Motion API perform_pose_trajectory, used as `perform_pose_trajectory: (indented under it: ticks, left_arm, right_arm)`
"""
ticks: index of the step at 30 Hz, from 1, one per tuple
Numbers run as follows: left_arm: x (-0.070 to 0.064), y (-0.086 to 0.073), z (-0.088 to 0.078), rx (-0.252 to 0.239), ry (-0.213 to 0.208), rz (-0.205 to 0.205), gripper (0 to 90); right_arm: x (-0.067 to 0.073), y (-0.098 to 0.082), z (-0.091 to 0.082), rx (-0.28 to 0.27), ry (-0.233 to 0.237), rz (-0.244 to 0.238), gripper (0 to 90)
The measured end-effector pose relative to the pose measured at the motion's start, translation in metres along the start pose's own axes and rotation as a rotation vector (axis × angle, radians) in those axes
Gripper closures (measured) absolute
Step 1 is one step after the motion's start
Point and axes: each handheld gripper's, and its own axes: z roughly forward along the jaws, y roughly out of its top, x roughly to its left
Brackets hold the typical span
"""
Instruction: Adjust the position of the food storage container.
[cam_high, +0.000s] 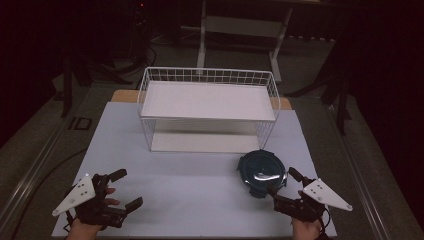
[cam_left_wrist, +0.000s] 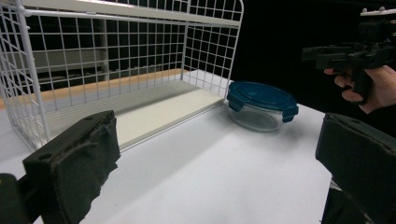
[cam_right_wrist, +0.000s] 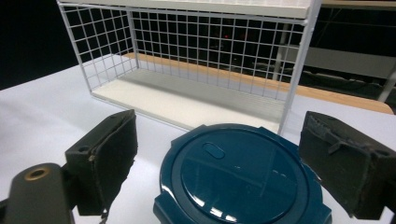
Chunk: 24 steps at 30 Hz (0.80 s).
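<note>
1. Left gripper (cam_high: 120, 191) sits at the near left corner of the desk (cam_high: 190, 190), held in a hand (cam_high: 90, 227) that comes in over the near edge. Its fingers (cam_left_wrist: 74, 163) stand wide apart with nothing between them. They are above the bare white surface.

2. Right gripper (cam_high: 285, 186) sits at the near right corner, also held in a hand (cam_high: 306, 229) that enters over the near edge. Its fingers (cam_right_wrist: 105, 154) are spread wide.

3. In the right gripper view the fingers flank the container (cam_right_wrist: 240, 179), one on each side of the lid, and neither pad touches it. The lid lies low between them and just ahead.

4. The container (cam_high: 261, 169) is round, clear-bodied, with a dark teal clip-on lid (cam_left_wrist: 261, 95). It rests on the desk toward the right side, just beyond the right gripper's fingertips and just in front of the rack's near right leg. It is upright and the lid is on.

5. In the left gripper view the container stands well apart from the left fingers, across open desk, with the right gripper (cam_left_wrist: 345, 53) beyond it.

6. A white wire rack (cam_high: 207, 107) stands across the middle of the desk toward the far edge. It has two tiers: a solid white top shelf (cam_high: 207, 100) with a wire rim, and a white bottom shelf (cam_high: 200, 142). Both shelves are bare.

7. A wooden strip (cam_high: 125, 96) shows at the far edge of the desk, behind the rack.
</note>
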Motion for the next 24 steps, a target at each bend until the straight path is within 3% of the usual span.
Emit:
perform_pose_trajectory:
  ticks: [6, 15, 22, 24]
  left_arm:
    - [0.0, 0.001, 0.0, -0.004, -0.001, 0.008, 0.0]
    - [0.002, 0.001, 0.001, -0.007, 0.005, 0.007, 0.0]
    - [0.005, 0.001, 0.0, -0.011, 0.018, 0.001, 0.0]
    - [0.005, 0.001, 0.0, -0.007, 0.018, 0.003, 0.0]
  right_arm:
    - [0.004, 0.002, -0.001, -0.003, 0.007, -0.011, 11.7]
    - [0.008, 0.016, -0.004, -0.007, 0.09, -0.012, 11.6]
    - [0.0, 0.032, -0.005, -0.013, 0.125, 0.029, 11.6]
    - [-0.01, 0.039, -0.003, -0.011, 0.133, 0.058, 11.6]
